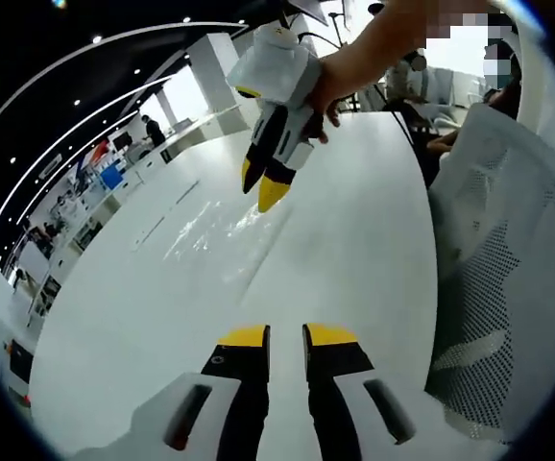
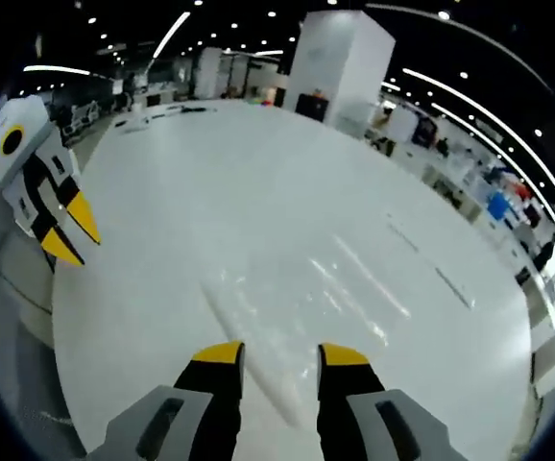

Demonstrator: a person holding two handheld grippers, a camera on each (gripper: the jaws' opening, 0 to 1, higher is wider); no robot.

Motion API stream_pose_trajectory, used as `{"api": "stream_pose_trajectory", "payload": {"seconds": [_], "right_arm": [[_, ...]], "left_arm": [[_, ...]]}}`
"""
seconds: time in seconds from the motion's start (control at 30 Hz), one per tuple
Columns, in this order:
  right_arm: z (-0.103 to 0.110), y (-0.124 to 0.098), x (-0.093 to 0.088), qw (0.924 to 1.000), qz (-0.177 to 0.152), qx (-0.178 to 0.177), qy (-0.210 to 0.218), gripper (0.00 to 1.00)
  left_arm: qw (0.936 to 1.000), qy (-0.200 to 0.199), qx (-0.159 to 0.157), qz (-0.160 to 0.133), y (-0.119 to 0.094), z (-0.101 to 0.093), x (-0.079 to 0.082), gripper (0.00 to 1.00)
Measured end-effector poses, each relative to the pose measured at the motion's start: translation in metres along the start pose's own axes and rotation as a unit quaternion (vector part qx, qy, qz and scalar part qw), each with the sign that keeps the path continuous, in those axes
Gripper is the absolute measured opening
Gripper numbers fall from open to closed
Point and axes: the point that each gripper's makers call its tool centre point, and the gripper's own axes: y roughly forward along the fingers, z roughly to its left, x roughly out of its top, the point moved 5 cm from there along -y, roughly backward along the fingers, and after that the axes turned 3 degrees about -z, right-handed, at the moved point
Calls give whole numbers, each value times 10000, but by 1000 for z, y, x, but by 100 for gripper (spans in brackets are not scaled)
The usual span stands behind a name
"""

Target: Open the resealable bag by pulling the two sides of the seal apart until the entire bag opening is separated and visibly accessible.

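In the left gripper view, the left gripper point(image 1: 287, 336) rises from six o'clock, its two yellow-tipped black jaws standing a narrow gap apart with nothing between them. They hover above a white table point(image 1: 354, 250). Ahead of the jaws, toward eleven o'clock, lies the resealable bag point(image 1: 222, 233), a clear, flat sheet that shows mainly as glints on the white surface (its seal edge cannot be made out). At twelve o'clock the right gripper point(image 1: 263, 184) comes down, held by a bare hand point(image 1: 330, 86), its yellow tips pointing at the far end of the bag; whether they touch it cannot be told. At three o'clock stands a white mesh chair back point(image 1: 508, 288).

In the right gripper view, the right gripper point(image 2: 282, 355) rises from six o'clock with jaws moderately apart and empty, hanging over the same table point(image 2: 258, 173). The bag point(image 2: 297, 298) lies right ahead and partly between the tips, stretching toward two o'clock. At nine o'clock the left gripper point(image 2: 71, 232) shows, jaws slightly parted, off the bag. A white pillar point(image 2: 340, 62) stands at twelve o'clock
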Motion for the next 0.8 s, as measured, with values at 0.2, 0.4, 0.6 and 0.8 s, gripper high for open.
{"api": "stream_pose_trajectory", "payload": {"seconds": [0.2, 0.4, 0.6, 0.8], "right_arm": [[-4, -16, 9, 9971, -530, -315, 450, 57], [4, -24, -2, 9974, -500, -315, 408, 62], [11, -35, -12, 9951, -635, -365, 668, 72], [19, -51, -17, 9903, -860, -458, 993, 81]], "left_arm": [[9999, -78, 89, -47, -5, 1, 0, 11], [9998, -127, 151, -24, -8, 1, -2, 15], [9994, -290, 185, 4, -9, 1, -4, 29], [9985, -495, 206, 102, -8, 2, -8, 46]]}}
